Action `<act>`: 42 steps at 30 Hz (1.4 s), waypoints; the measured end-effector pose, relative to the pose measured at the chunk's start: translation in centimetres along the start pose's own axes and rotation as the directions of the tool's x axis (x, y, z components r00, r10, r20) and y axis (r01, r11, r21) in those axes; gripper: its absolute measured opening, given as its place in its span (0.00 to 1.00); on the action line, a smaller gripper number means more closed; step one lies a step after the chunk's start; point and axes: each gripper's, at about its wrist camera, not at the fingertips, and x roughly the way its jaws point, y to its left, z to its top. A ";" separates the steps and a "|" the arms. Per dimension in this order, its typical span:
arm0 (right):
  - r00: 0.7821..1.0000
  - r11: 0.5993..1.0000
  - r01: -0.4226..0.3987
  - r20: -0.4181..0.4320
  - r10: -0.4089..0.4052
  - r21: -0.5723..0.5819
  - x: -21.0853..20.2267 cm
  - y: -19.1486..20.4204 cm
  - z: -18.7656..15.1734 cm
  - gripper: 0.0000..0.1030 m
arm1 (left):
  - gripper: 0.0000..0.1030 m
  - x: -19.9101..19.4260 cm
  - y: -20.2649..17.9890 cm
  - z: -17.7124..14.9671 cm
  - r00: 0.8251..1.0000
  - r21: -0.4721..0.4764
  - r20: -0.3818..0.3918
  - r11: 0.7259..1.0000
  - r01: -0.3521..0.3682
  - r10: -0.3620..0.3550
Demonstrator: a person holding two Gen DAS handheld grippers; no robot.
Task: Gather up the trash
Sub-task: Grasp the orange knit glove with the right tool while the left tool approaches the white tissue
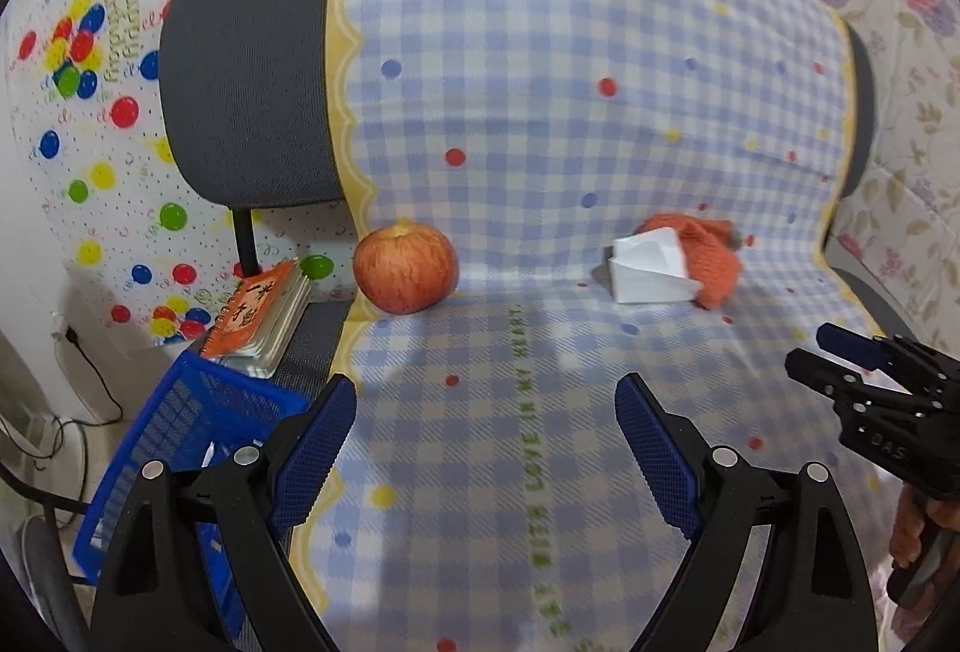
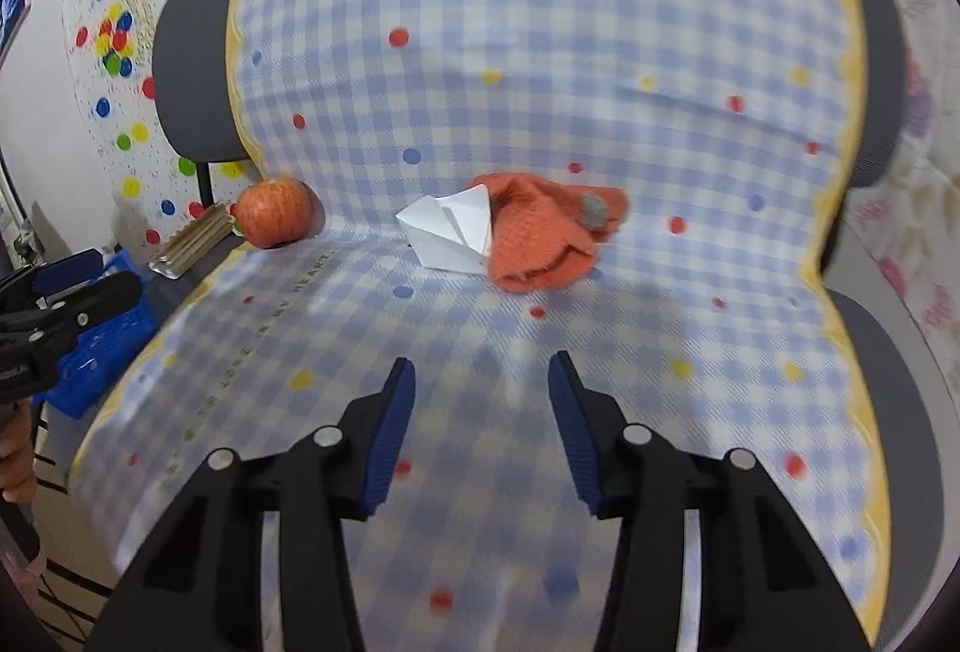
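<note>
A folded white paper (image 1: 651, 268) (image 2: 451, 232) lies at the back of the chair seat, leaning against an orange knitted cloth (image 1: 708, 256) (image 2: 540, 238). A red apple (image 1: 405, 268) (image 2: 274, 220) sits at the seat's back left. My left gripper (image 1: 486, 448) is open and empty above the seat's front left. My right gripper (image 2: 481, 412) is open and empty above the seat, short of the paper; it also shows at the right of the left wrist view (image 1: 840, 358). A blue basket (image 1: 180, 448) (image 2: 96, 352) stands left of the chair.
The chair is draped with a blue checked cloth (image 1: 540, 112) (image 2: 540, 52). A spiral notebook (image 1: 258, 316) (image 2: 192, 238) lies on the seat's left edge by the apple. Cables (image 1: 78, 388) run on the floor at left. Patterned sheets cover the walls behind.
</note>
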 end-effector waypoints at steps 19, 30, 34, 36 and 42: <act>0.994 0.981 -0.027 -0.111 0.006 -0.190 9.0 2.6 4.1 0.02 | 0.85 3.4 1.3 0.4 1.000 -0.011 -0.019 1.000 0.009 -0.009; 0.944 0.957 -0.291 -0.161 0.289 0.012 1.2 6.5 -0.5 0.02 | 0.85 -0.7 2.3 -1.6 1.000 -0.024 -0.009 1.000 -0.019 0.019; 0.943 0.958 -0.283 -0.167 0.288 0.054 0.3 7.0 -1.8 0.11 | 0.85 -1.4 2.1 -2.2 1.000 -0.023 -0.017 1.000 -0.022 0.022; 0.957 0.969 -0.246 -0.152 0.248 0.030 -0.5 7.2 -2.1 0.35 | 0.85 -1.7 1.7 -2.5 1.000 -0.011 -0.020 1.000 -0.015 0.015; 0.992 0.995 -0.102 -0.073 0.100 -0.015 -2.2 4.3 -2.0 0.45 | 0.85 -1.4 -0.9 -3.4 0.998 0.030 -0.035 0.998 0.061 -0.060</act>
